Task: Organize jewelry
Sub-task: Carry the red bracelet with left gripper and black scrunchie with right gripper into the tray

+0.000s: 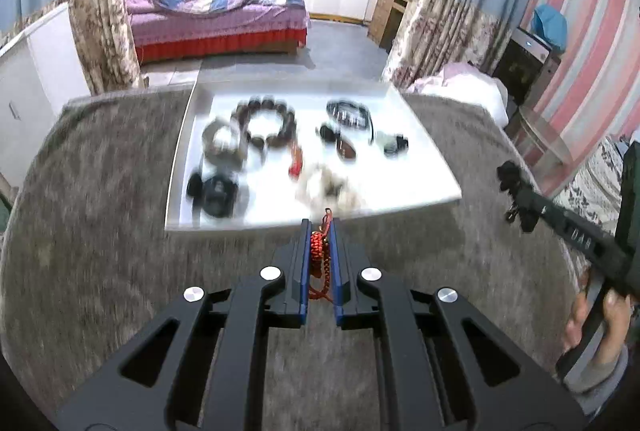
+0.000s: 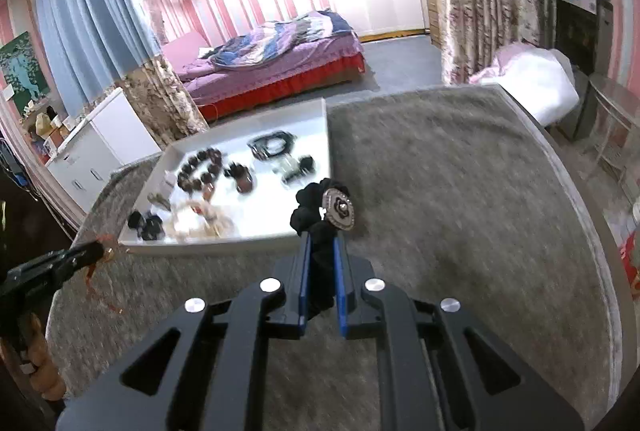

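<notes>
My left gripper (image 1: 320,225) is shut on a red braided cord (image 1: 319,255) just short of the near rim of the white tray (image 1: 180,167). The tray holds a dark bead bracelet (image 1: 266,123), black cords (image 1: 348,113) and several other pieces. My right gripper (image 2: 320,239) is shut on a black fabric piece (image 2: 316,215) with a round metal charm (image 2: 340,209), held above the grey cloth right of the tray (image 2: 326,135). The right gripper also shows in the left wrist view (image 1: 516,187); the left gripper also shows in the right wrist view (image 2: 94,253).
A grey cloth (image 2: 460,211) covers the table. Beyond it are a purple bed (image 1: 216,19), curtains (image 1: 104,35), a white cabinet (image 2: 100,147) and a pink and white bundle (image 2: 532,79) at the right.
</notes>
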